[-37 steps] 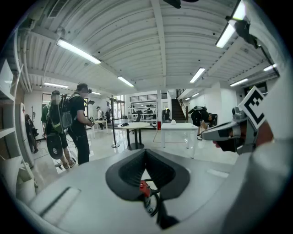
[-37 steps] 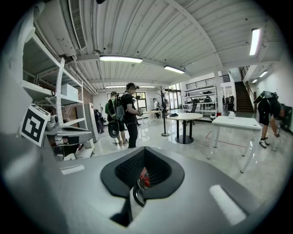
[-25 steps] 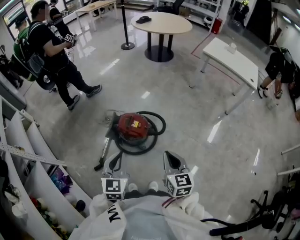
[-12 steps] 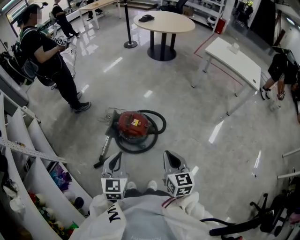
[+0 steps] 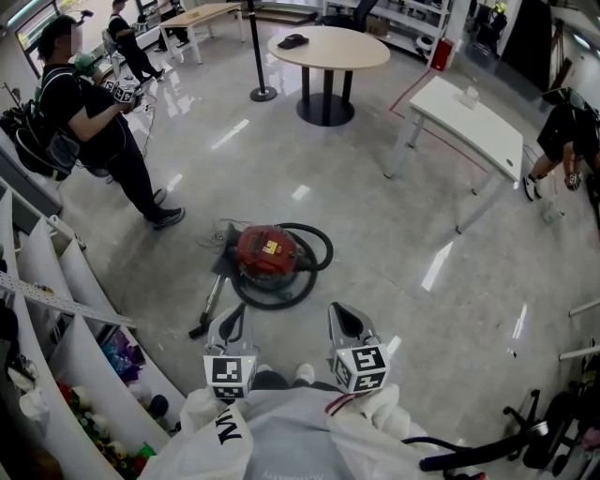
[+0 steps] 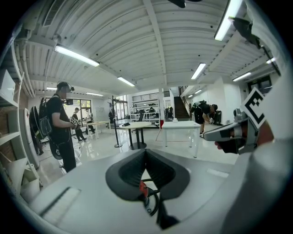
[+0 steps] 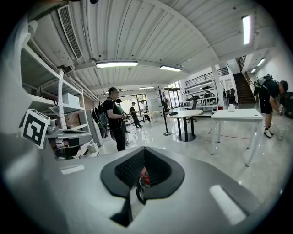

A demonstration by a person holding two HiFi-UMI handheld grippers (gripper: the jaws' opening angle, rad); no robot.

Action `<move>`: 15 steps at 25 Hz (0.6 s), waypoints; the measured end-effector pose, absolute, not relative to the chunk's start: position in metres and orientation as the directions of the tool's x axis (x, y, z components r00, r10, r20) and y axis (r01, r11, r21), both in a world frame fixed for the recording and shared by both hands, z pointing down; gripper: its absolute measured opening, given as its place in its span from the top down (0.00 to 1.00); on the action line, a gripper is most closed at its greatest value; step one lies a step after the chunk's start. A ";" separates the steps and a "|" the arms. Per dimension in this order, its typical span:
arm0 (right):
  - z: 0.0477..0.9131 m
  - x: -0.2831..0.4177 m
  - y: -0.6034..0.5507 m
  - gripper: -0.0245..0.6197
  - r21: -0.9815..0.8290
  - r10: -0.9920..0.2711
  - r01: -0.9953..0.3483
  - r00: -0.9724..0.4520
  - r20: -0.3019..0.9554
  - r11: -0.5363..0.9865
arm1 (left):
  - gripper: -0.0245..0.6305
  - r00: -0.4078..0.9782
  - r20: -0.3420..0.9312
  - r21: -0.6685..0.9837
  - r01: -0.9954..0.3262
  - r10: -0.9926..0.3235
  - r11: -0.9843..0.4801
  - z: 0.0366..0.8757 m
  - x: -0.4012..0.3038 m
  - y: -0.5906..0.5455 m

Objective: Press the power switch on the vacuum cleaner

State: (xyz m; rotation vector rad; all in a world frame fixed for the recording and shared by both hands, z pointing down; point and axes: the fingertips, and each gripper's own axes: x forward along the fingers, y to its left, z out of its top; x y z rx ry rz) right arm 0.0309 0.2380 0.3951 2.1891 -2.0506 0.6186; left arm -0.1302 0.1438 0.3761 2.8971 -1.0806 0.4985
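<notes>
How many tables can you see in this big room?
3. A round table stands at the back, a white rectangular table is to its right, and a long table is far back on the left. Others may be hidden.

Mirror-glossy polished floor [image 5: 375, 234], shiny red plastic vacuum cleaner [image 5: 265, 253], matt black hose [image 5: 325, 253], pale wood-look round table [image 5: 328, 45] top, smooth white rectangular table [image 5: 469, 117]

White garment [image 5: 281, 439], black lettering
At 6 o'clock, black-and-white marker cubes [image 5: 230, 377] are carried on the pale grey left gripper [image 5: 230, 313] and right gripper [image 5: 339, 313].
</notes>
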 end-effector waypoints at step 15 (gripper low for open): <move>0.403 0.042 0.241 0.96 -0.222 -0.933 -0.967 0.041 0.357 -0.127 | 0.96 0.716 0.313 -0.104 -0.627 -0.624 -0.772 0.383 -0.120 0.139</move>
